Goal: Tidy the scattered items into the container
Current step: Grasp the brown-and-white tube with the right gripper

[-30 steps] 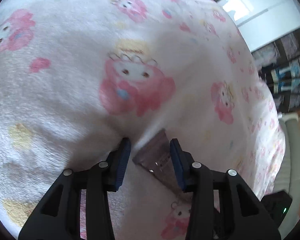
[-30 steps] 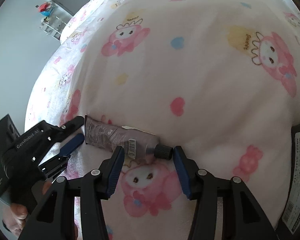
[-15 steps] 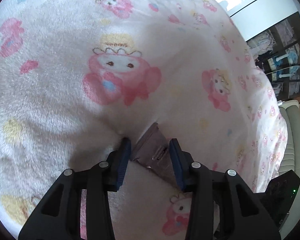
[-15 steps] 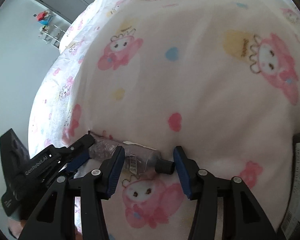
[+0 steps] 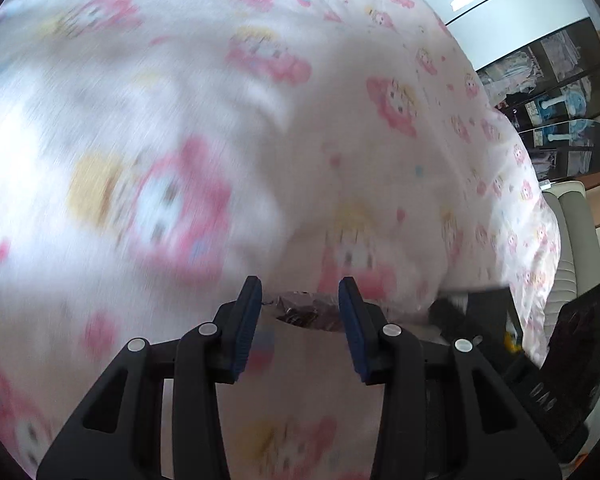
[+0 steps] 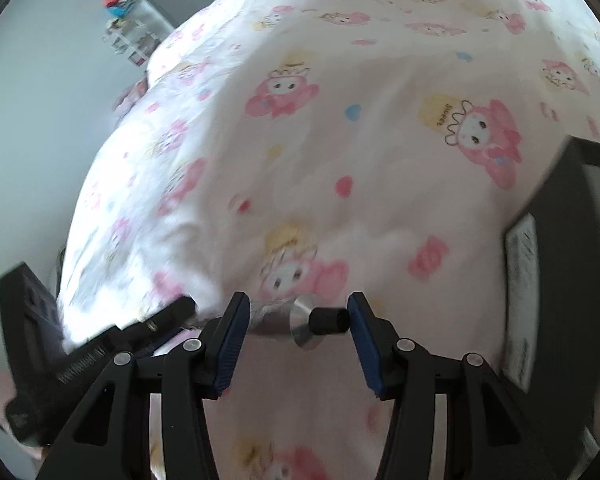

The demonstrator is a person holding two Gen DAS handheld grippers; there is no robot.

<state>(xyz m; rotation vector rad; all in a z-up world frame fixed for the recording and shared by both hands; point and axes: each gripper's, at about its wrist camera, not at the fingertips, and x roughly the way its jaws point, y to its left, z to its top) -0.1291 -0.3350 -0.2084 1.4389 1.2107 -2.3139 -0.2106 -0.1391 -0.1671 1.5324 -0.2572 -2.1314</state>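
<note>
My left gripper (image 5: 299, 308) and right gripper (image 6: 298, 326), both spread wide, straddle black-capped tube (image 6: 300, 322) between pads; grasp uncertain. Tube over cartoon bedspread (image 6: 380, 160). Dark container (image 6: 556, 216) to my right; tube not yet inside.

Each view looks forward along its own fingers, low and close over the bed (image 5: 204, 92), from opposite sides. Both share the tube (image 6: 284, 318) lying between the fingers; the left wrist view meets its crimped end (image 5: 304, 311), the right its cap end
</note>
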